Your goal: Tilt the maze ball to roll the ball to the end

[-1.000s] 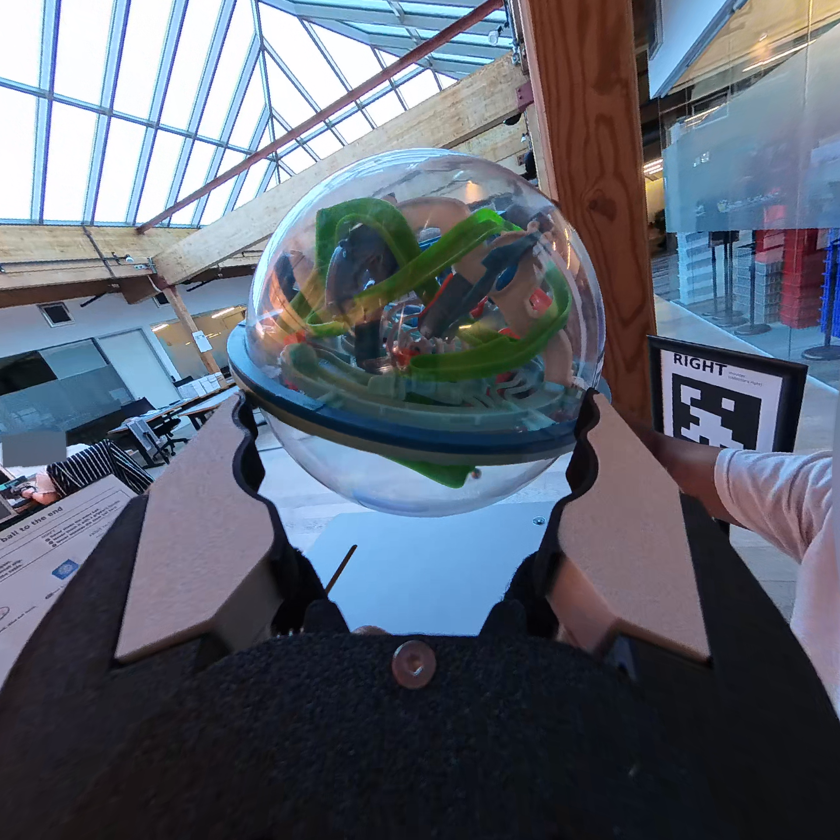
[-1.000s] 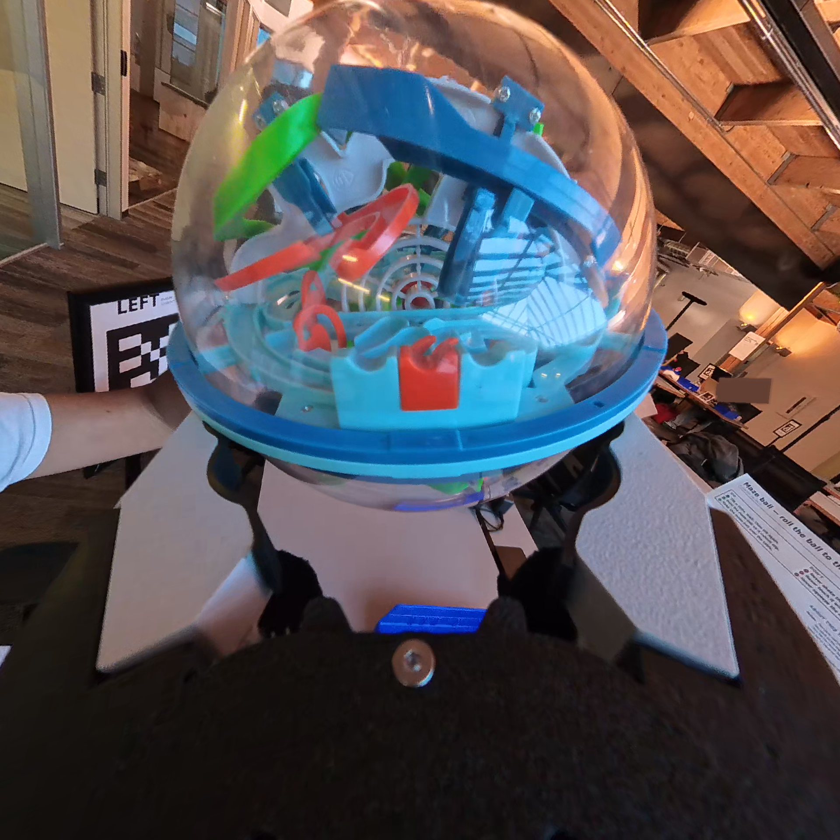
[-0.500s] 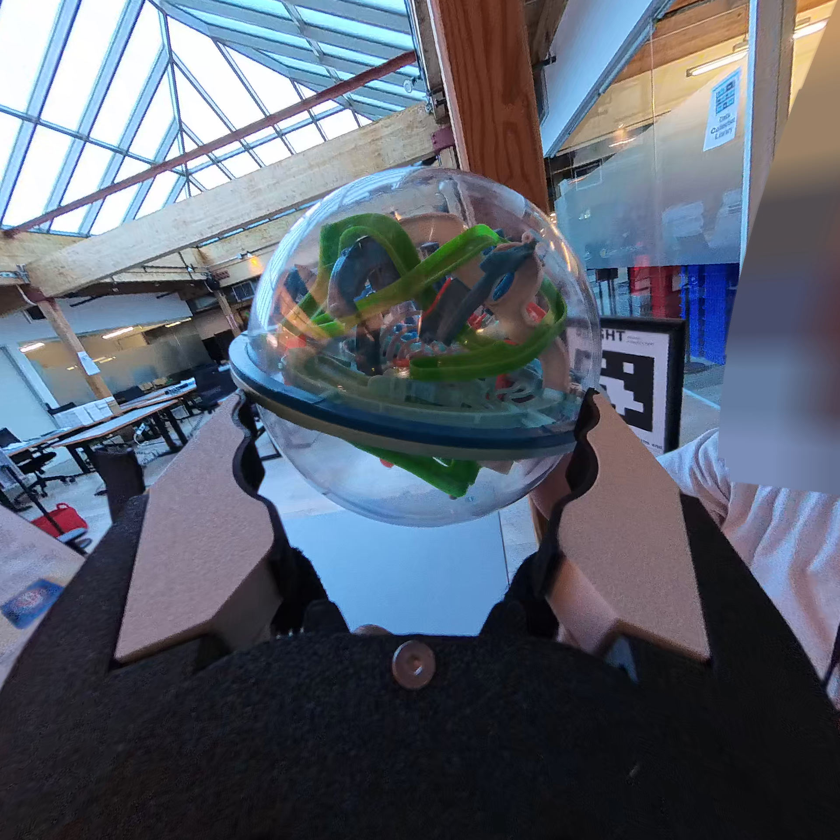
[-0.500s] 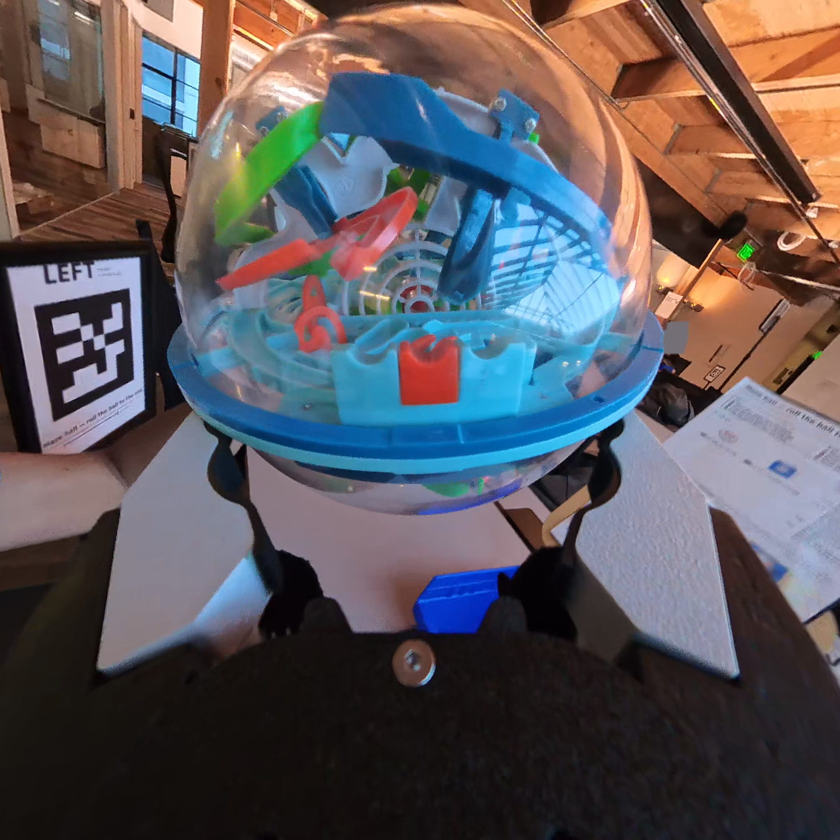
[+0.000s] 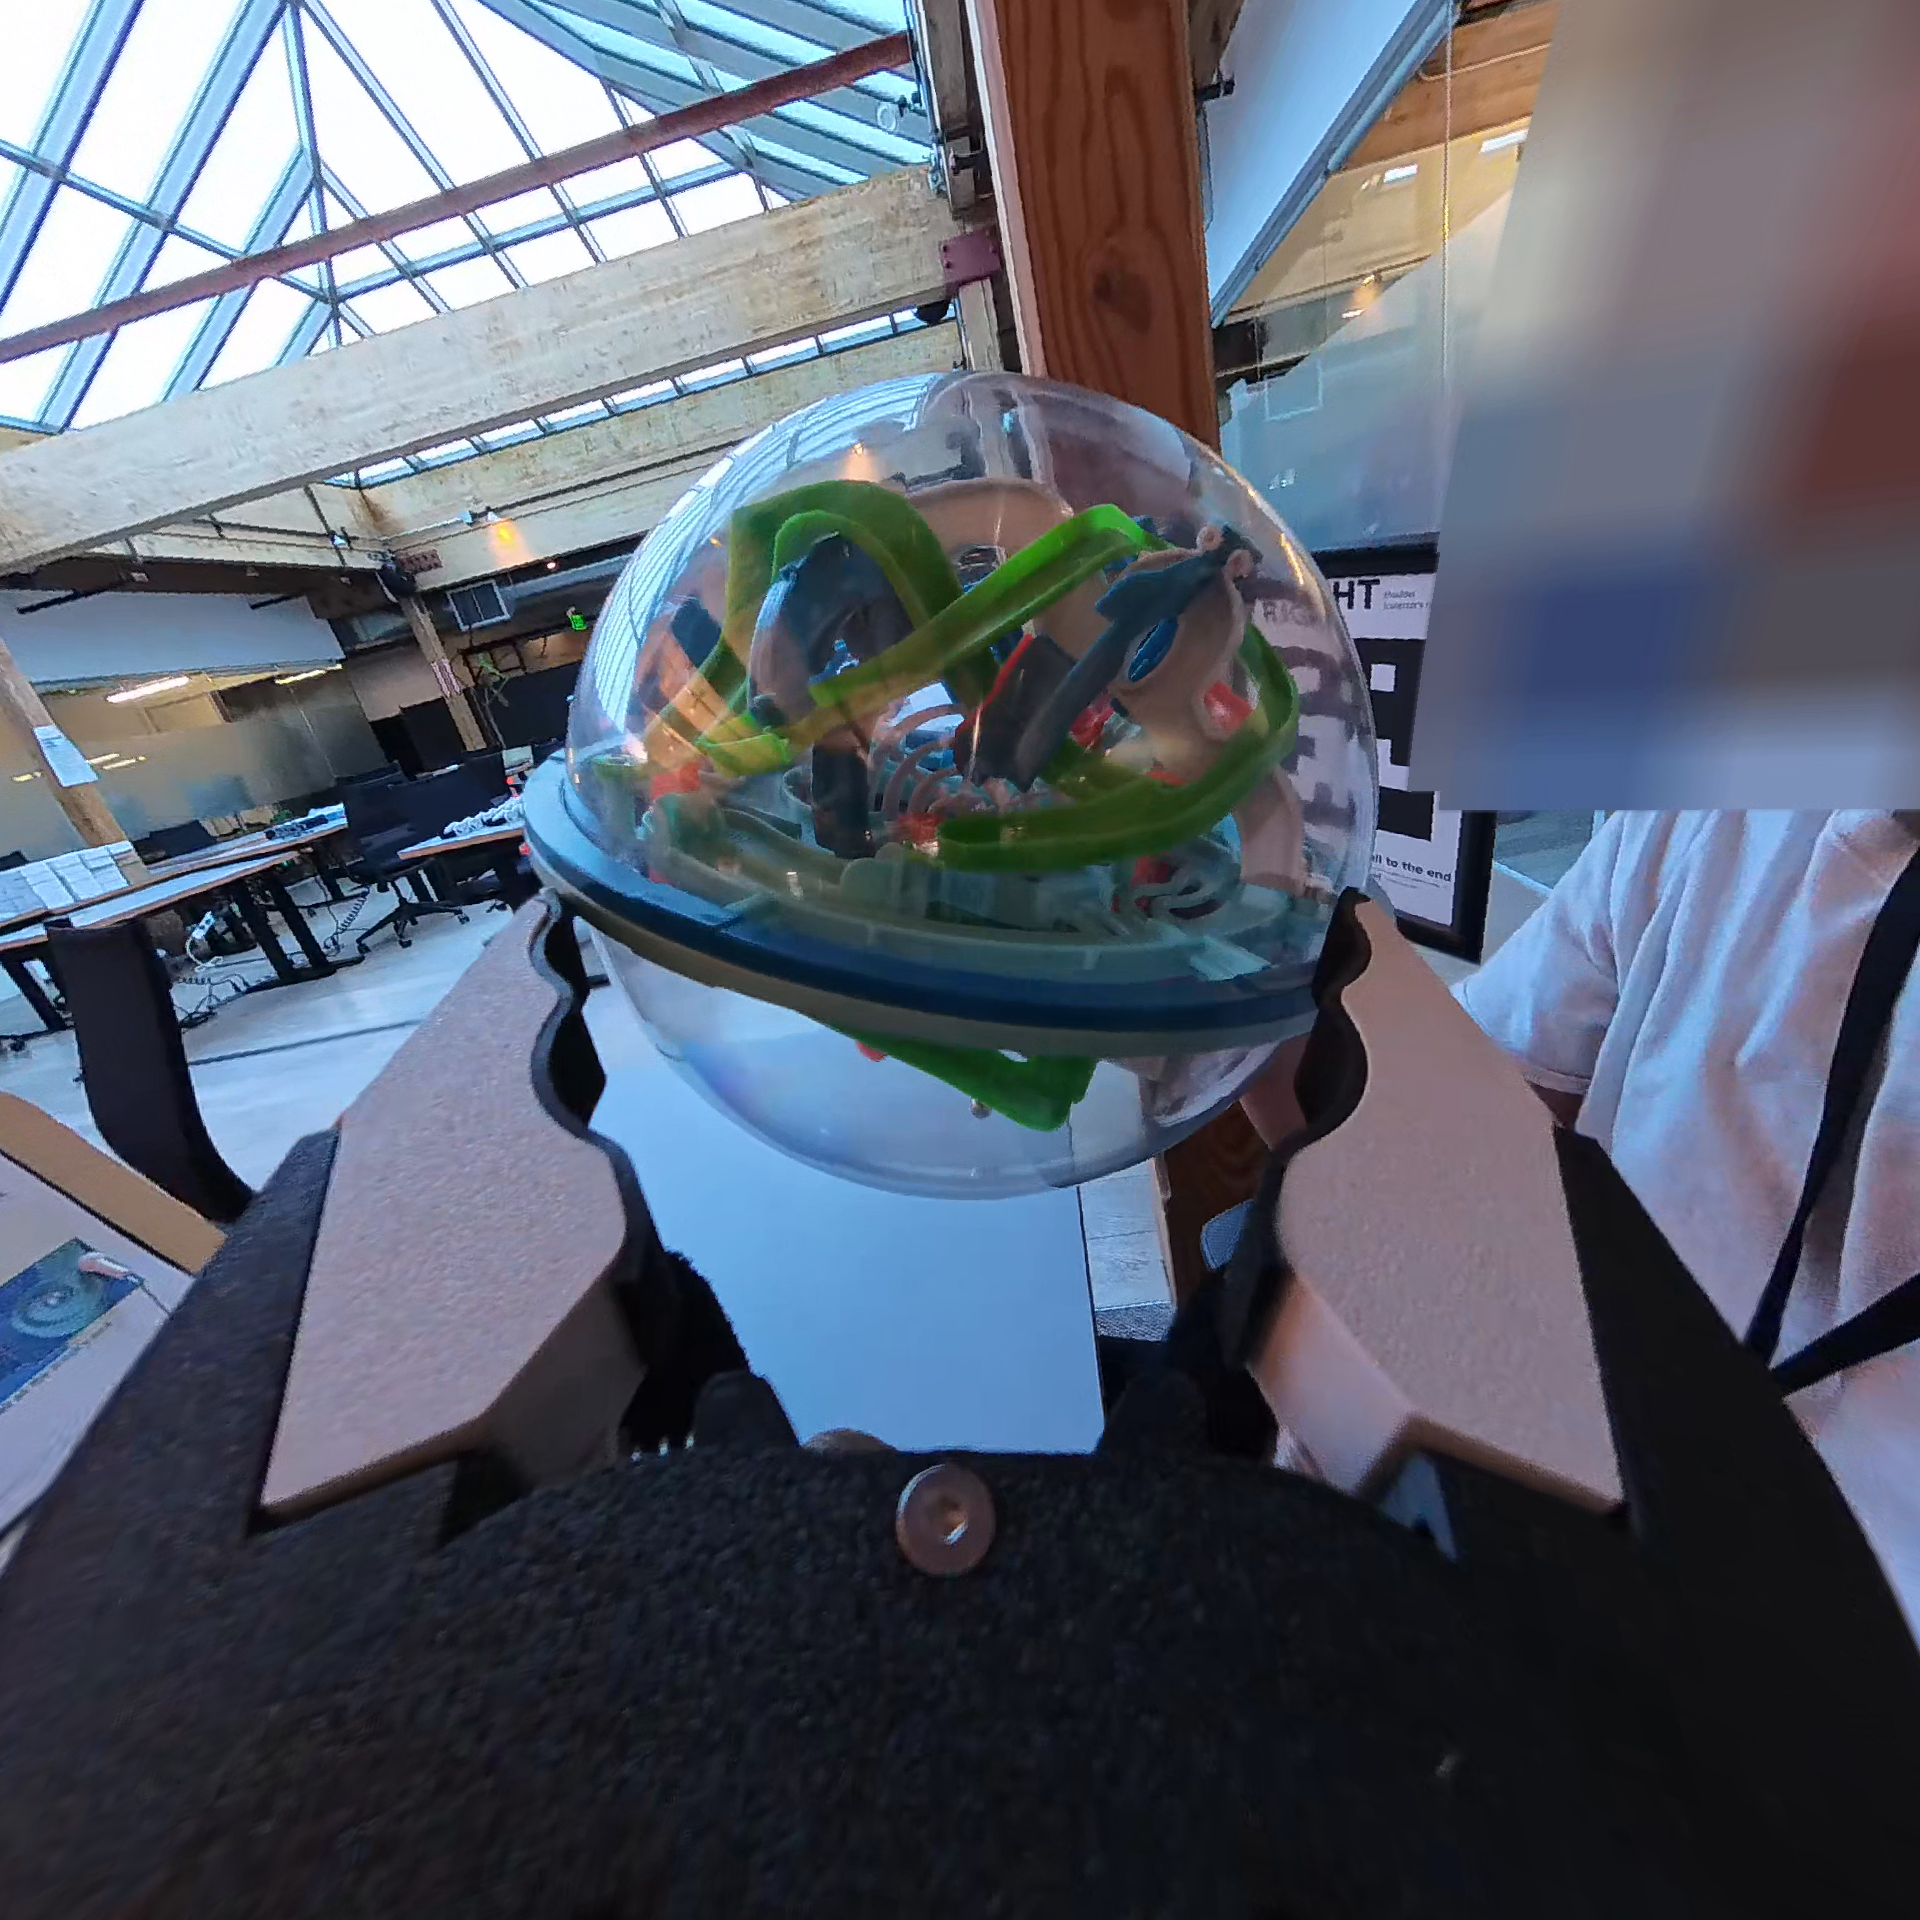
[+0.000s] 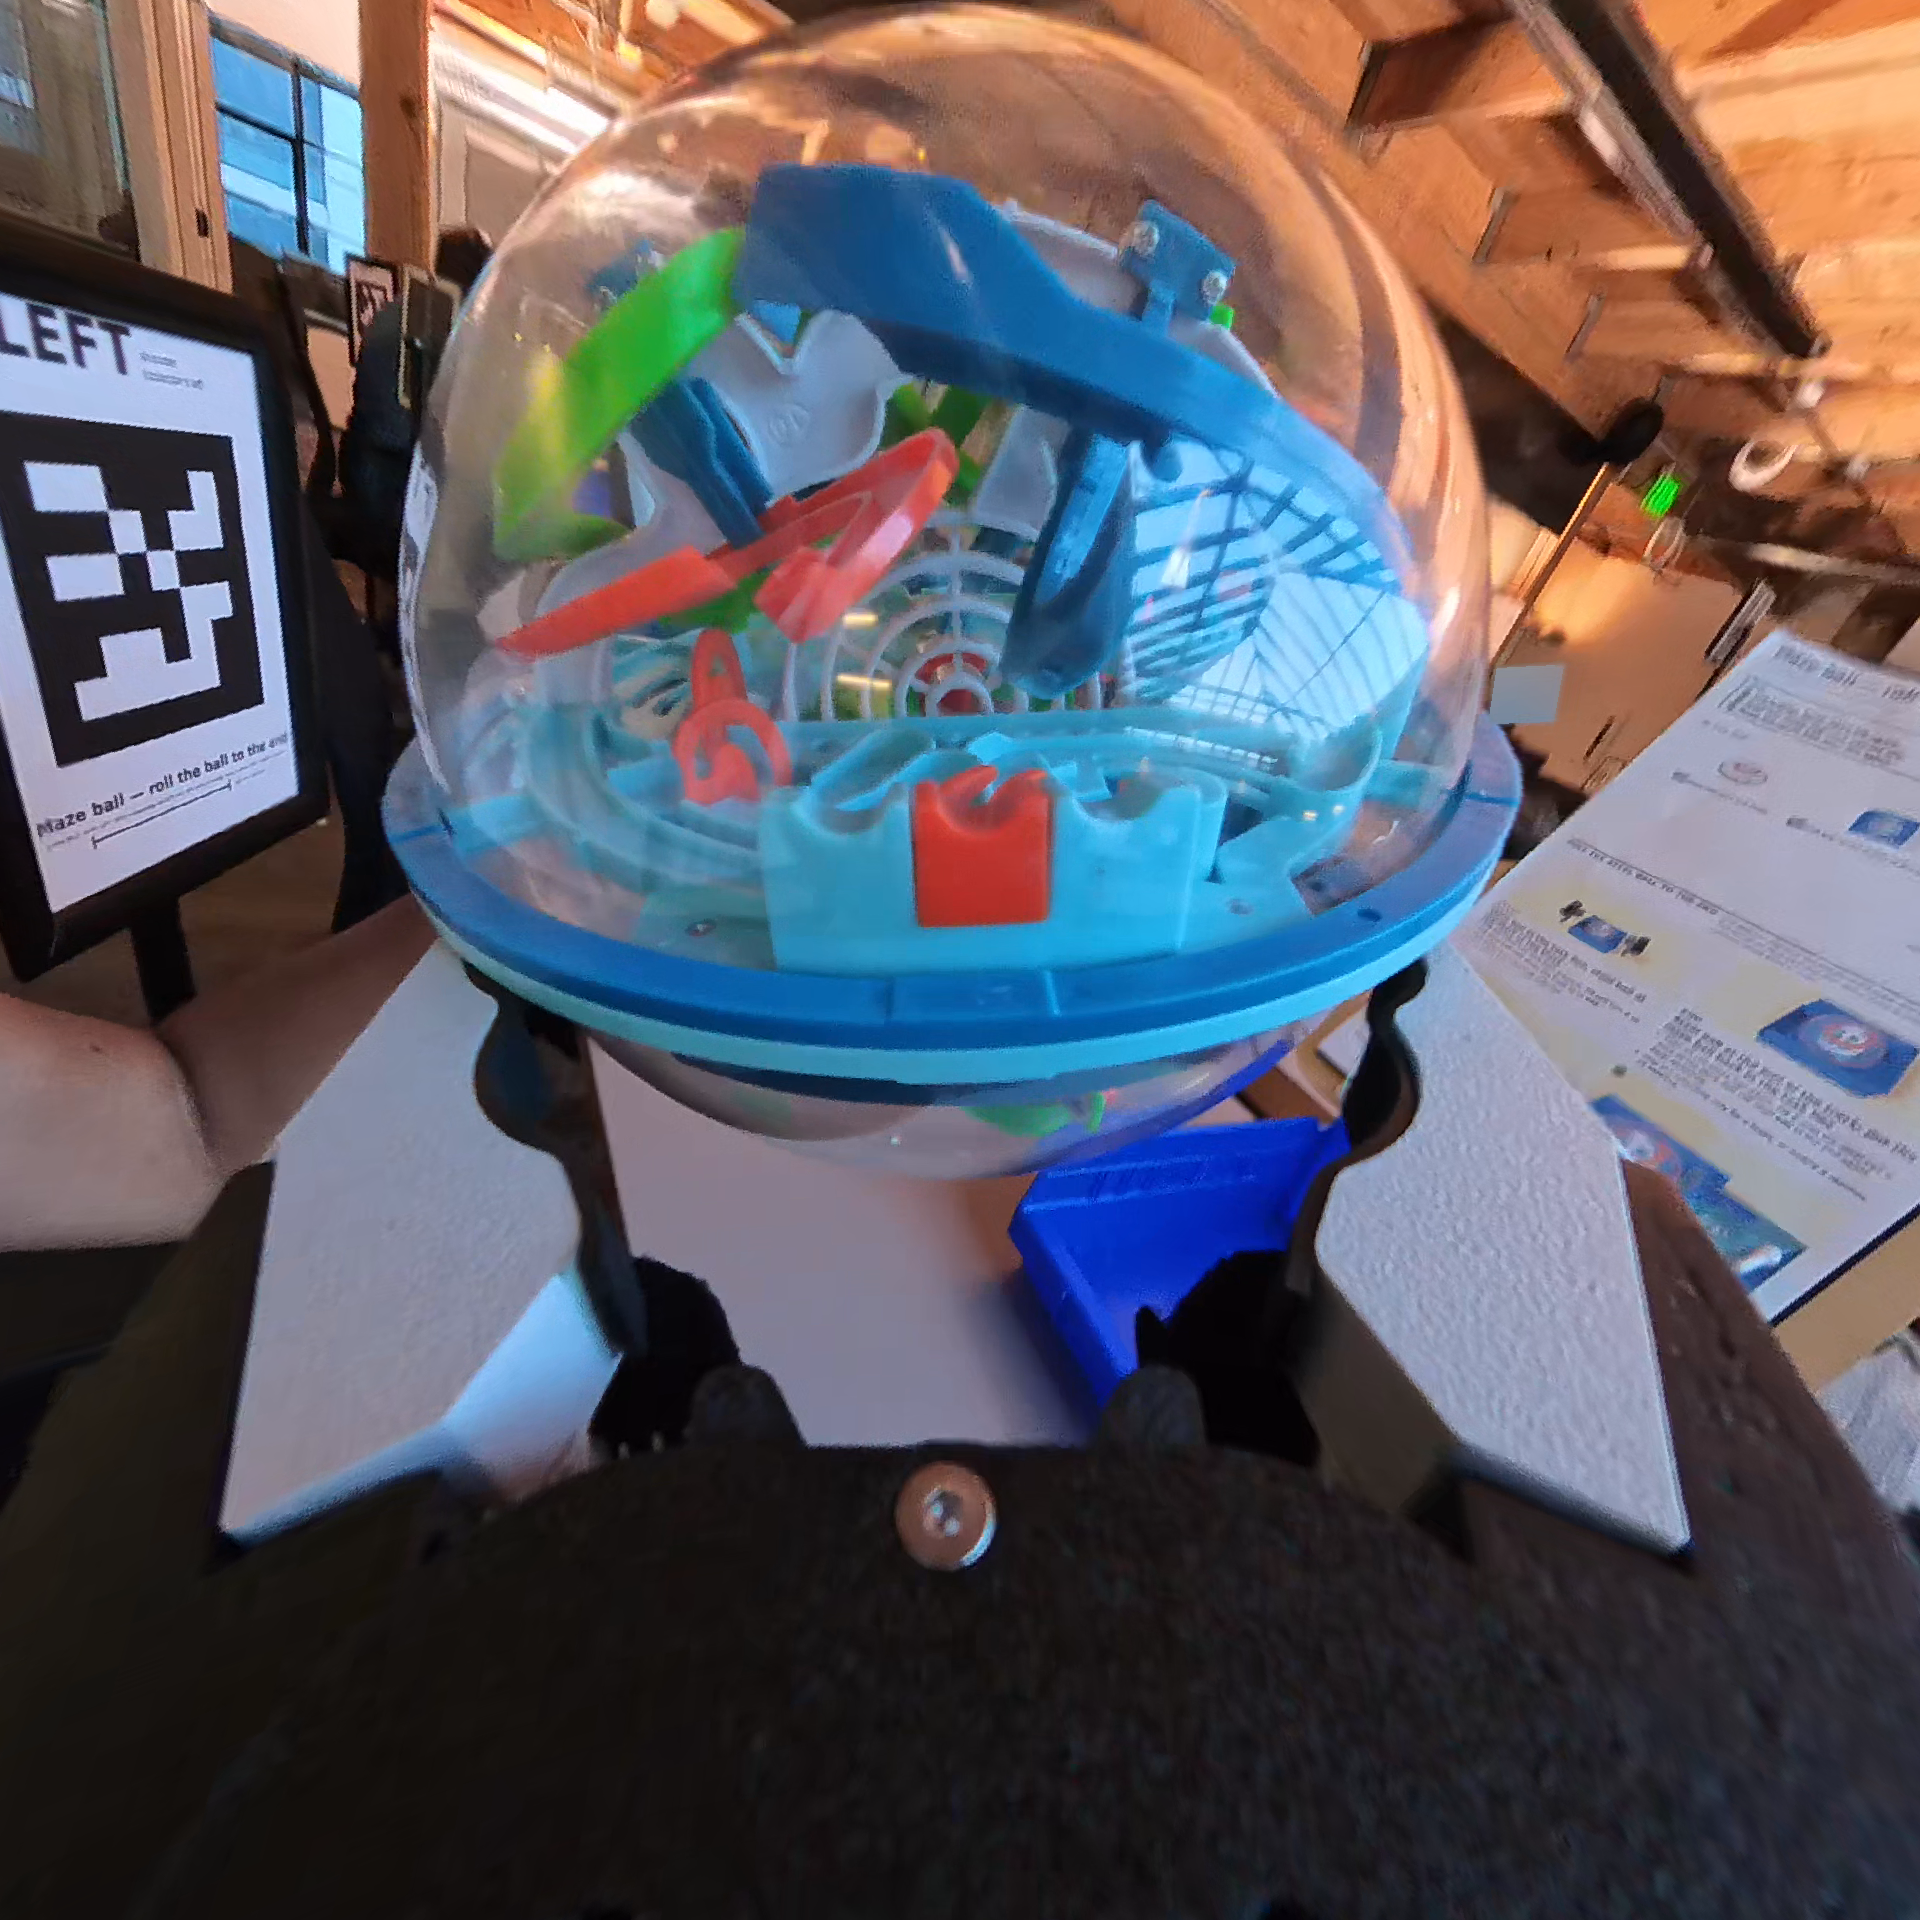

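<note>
The maze ball (image 5: 966, 779) is a clear sphere with a blue equator ring and green, blue and red tracks inside. It is held in the air between both grippers, its ring tilted down to the right in the left wrist view. My left gripper (image 5: 945, 935) is shut on it, with fingertips under the ring on both sides. In the right wrist view the maze ball (image 6: 945, 582) sits nearly level, and my right gripper (image 6: 945, 997) is shut on it the same way. I cannot make out the small rolling ball for certain.
A table top (image 5: 852, 1278) lies below the sphere. A blue stand (image 6: 1164, 1226) sits on it under the ball. A printed sheet (image 6: 1766, 935) lies at the right. A person's white shirt (image 5: 1714, 1039), a forearm (image 6: 104, 1101) and a wooden post (image 5: 1101, 208) are close by.
Both grippers have swung round with the ball still held. The background has shifted, and the blue stand and printed sheet have come further into the right wrist view.
</note>
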`<action>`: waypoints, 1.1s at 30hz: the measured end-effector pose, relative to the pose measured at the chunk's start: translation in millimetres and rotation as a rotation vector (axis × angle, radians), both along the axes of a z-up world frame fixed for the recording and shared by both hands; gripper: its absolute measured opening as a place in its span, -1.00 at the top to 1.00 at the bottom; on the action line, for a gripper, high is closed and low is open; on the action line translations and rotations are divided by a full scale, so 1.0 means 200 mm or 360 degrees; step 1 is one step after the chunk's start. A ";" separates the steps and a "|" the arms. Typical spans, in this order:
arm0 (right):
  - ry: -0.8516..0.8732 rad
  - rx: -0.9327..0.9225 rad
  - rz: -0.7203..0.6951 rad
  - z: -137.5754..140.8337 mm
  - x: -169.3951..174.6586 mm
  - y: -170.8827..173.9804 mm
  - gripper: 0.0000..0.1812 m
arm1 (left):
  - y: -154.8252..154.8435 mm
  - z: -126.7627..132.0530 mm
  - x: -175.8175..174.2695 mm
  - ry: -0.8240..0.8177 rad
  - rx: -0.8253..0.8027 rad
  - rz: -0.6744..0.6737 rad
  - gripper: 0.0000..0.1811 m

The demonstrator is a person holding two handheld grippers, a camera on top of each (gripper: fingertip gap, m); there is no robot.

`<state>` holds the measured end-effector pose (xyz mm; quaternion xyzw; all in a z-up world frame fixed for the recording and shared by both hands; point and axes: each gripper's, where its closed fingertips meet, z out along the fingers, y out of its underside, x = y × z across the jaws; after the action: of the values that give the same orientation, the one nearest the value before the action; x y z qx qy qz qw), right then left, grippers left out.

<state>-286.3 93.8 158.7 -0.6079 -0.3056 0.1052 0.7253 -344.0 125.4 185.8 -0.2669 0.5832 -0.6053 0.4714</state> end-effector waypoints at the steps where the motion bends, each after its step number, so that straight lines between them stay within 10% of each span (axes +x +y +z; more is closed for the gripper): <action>1: 0.0007 0.0067 0.0010 0.00 0.01 -0.01 -0.70 | -0.01 0.00 0.01 -0.0008 0.0041 0.0000 -0.50; 15: -0.0403 0.0622 -0.0084 0.11 0.05 -0.19 -0.71 | -0.13 -0.02 0.07 0.0081 0.0613 0.0069 -0.51; 33: -0.0888 0.1275 -0.0157 0.52 0.03 -0.36 -0.70 | -0.35 0.41 0.01 -0.0137 0.1518 0.0603 -0.52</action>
<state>-279.7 21.8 263.1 -0.2999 -0.4756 -0.2218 0.7967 -342.2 55.0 267.9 -0.0979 0.7159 -0.1864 0.6657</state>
